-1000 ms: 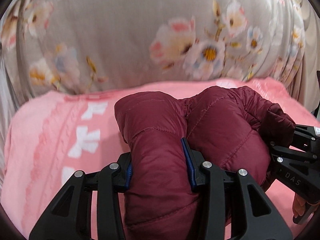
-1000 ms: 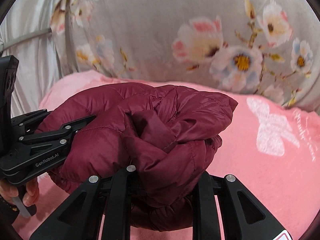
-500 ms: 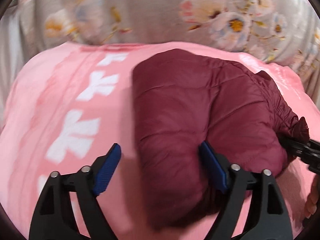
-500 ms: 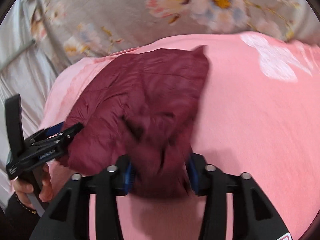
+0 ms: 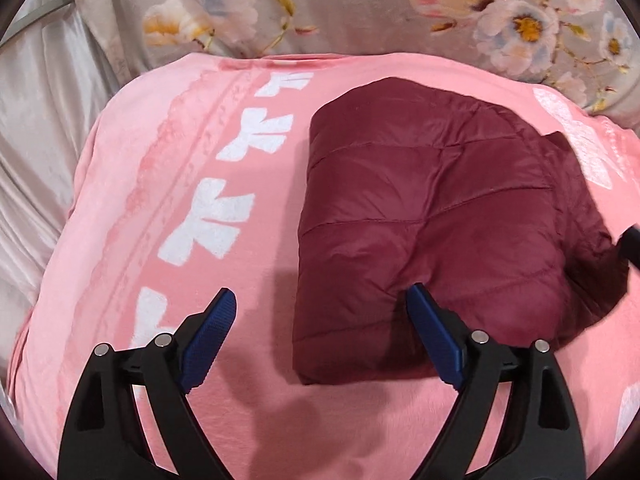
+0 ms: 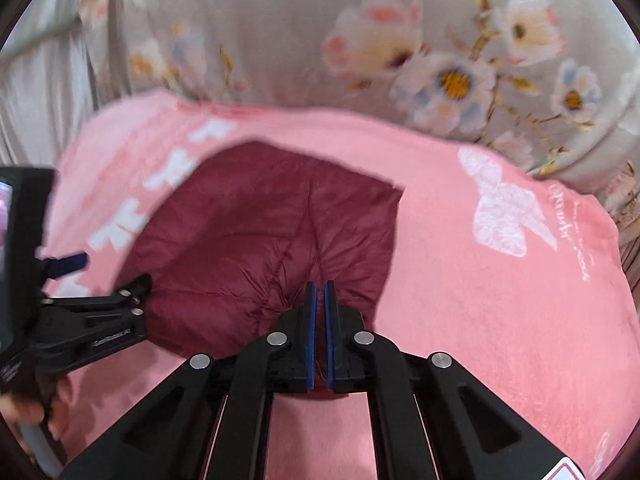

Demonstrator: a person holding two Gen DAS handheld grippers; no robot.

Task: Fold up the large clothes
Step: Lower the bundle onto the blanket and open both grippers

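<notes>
A dark red quilted puffer jacket lies folded into a compact block on a pink blanket; it also shows in the right wrist view. My left gripper is open and empty, its jaws wide apart above the jacket's near left corner. My right gripper has its blue pads pressed together over the jacket's near edge, with no fabric visibly between them. The left gripper also shows at the left edge of the right wrist view.
The pink blanket with white bow prints covers the bed. A grey floral quilt rises behind it. Grey satin fabric hangs at the left.
Both grippers let go of the jacket and pulled back. The jacket dropped from a held bundle to a flat folded block on the blanket. The right jaws closed.
</notes>
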